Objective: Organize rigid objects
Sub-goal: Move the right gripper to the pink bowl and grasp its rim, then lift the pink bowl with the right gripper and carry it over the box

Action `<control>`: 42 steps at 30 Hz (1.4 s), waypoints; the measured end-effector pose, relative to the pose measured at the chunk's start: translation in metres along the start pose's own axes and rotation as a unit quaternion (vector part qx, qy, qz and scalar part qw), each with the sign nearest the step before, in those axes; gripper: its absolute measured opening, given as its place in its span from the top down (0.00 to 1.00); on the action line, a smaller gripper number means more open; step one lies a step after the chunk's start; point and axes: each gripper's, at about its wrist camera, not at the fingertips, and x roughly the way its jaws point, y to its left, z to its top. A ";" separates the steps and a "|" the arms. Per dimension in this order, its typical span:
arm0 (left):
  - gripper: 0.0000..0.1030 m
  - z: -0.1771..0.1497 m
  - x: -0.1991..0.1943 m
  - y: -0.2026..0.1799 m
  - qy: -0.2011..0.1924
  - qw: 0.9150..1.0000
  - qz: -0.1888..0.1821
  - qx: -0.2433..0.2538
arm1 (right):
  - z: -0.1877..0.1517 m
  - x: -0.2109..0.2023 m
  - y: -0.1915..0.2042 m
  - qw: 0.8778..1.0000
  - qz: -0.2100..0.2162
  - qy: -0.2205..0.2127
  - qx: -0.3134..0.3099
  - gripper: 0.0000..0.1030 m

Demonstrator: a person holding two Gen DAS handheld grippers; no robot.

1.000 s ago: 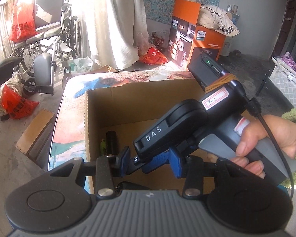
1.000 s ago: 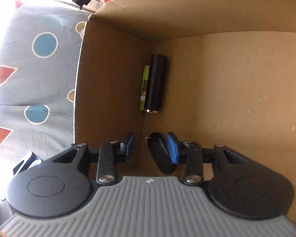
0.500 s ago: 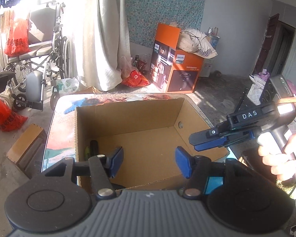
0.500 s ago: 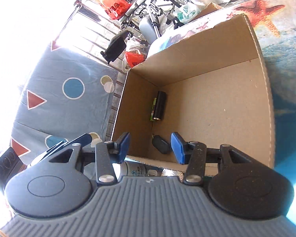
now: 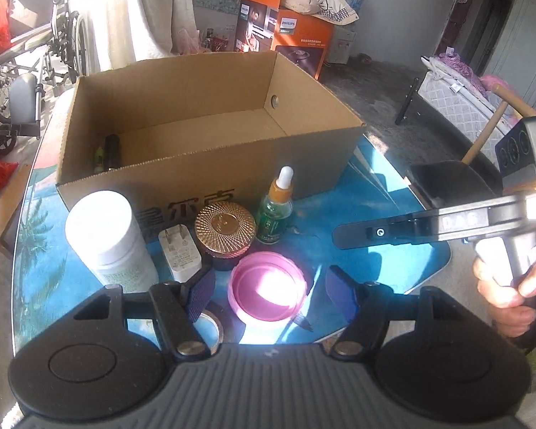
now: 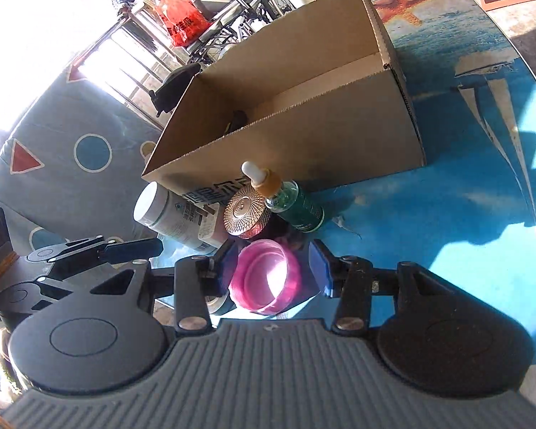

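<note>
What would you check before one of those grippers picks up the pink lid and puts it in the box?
1. Pink lid free to lift: ok, it lies on the table with nothing on top.
2. Right gripper lined up: ok, its jaws frame the lid and are closing; whether the pads touch it yet, cannot tell.
3. Left gripper out of the way: not ok, its opening jaws frame the same lid.
4. Neighbours clear: cannot tell, the gold-lidded jar and dropper bottle stand close behind.
5. Room in the cardboard box: ok, most of its floor looks bare, with a dark cylinder in one corner.
</note>
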 end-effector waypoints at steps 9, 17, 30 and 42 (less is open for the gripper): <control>0.31 -0.017 0.055 -0.031 0.048 0.995 0.059 0.065 | -0.017 0.051 0.020 0.996 -0.054 0.032 -0.071 0.77; 0.31 -0.017 0.068 -0.038 0.047 0.992 0.081 0.080 | -0.019 0.072 0.025 0.990 -0.086 0.042 -0.103 0.88; 0.31 -0.009 0.087 -0.062 0.058 0.990 0.066 0.111 | -0.022 0.051 0.001 0.990 -0.106 0.019 -0.095 0.92; 0.31 -0.007 0.105 -0.086 0.067 0.986 0.057 0.140 | -0.027 0.032 -0.021 0.991 -0.110 0.004 -0.069 0.91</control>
